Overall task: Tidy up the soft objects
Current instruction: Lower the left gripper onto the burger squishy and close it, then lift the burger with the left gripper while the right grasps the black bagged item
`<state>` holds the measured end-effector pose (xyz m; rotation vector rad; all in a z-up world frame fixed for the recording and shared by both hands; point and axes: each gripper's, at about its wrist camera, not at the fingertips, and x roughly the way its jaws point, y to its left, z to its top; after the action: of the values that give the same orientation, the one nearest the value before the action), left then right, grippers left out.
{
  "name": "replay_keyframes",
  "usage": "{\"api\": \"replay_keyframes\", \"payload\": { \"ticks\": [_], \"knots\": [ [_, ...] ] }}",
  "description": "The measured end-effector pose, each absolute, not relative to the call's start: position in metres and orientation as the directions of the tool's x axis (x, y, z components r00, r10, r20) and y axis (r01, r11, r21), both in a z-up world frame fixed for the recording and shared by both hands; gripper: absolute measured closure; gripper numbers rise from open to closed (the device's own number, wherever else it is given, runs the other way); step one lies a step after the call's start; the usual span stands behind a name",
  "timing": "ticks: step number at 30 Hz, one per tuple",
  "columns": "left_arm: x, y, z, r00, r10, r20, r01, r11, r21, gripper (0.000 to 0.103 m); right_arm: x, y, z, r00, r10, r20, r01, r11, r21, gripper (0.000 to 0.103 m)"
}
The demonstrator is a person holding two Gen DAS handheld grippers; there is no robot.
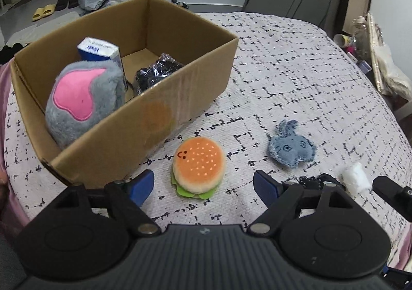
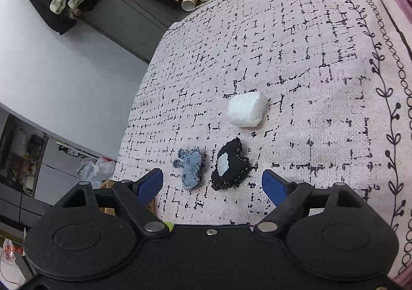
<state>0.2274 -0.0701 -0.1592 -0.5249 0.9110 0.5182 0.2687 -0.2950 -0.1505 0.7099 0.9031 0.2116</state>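
Bedroom setting: pale checked bedspread serves as the work surface, with floor clutter and dark furniture behind. Cardboard box sits at the left of the spread and already contains a grey-pink plush, a blue-white carton and a black wrapped bundle. Burger plush lies flat on the spread just outside the box's near wall, directly ahead of the left gripper and centred between its blue fingers; jaws spread wide, nothing touched. Burger is round, so no long axis matters; approach looks aligned. Left gripper pitches steeply down toward it. Denim rabbit and black patch lie side by side ahead of the right gripper, the black patch nearer its centre line, with its long axis running roughly away from the gripper. White wad lies beyond them. Right gripper also spread, empty, angled down less steeply. Judgement: left hand takes the burger, right the black patch; four loose items remain unboxed.
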Motion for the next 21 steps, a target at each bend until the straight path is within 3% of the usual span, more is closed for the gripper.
{"api": "replay_keyframes", "payload": {
  "ticks": [7, 12, 15, 19, 21],
  "knots": [
    [0.234, -0.071, -0.177, 0.502, 0.206, -0.84, -0.634, 0.748, -0.196, 0.021, 0.275, -0.294, -0.164, 0.62, 0.417, -0.664, 0.135, 0.778, 0.614, 0.035],
    [0.235, -0.07, -0.182, 0.493, 0.231, -0.839, -0.659, 0.728, -0.187, 0.026, 0.281, -0.291, -0.168, 0.634, 0.405, -0.659, 0.118, 0.791, 0.6, 0.036],
    [0.234, -0.071, -0.184, 0.493, 0.234, -0.838, -0.658, 0.73, -0.183, 0.035, 0.284, -0.286, -0.17, 0.627, 0.412, -0.661, 0.096, 0.802, 0.59, 0.036],
    [0.234, -0.068, -0.184, 0.503, 0.224, -0.835, -0.65, 0.735, -0.194, 0.058, 0.286, -0.277, -0.173, 0.614, 0.411, -0.673, 0.074, 0.82, 0.568, 0.036],
    [0.233, -0.066, -0.184, 0.506, 0.225, -0.833, -0.656, 0.726, -0.203, 0.061, 0.286, -0.275, -0.174, 0.617, 0.405, -0.675, 0.068, 0.827, 0.558, 0.036]
  ]
}}
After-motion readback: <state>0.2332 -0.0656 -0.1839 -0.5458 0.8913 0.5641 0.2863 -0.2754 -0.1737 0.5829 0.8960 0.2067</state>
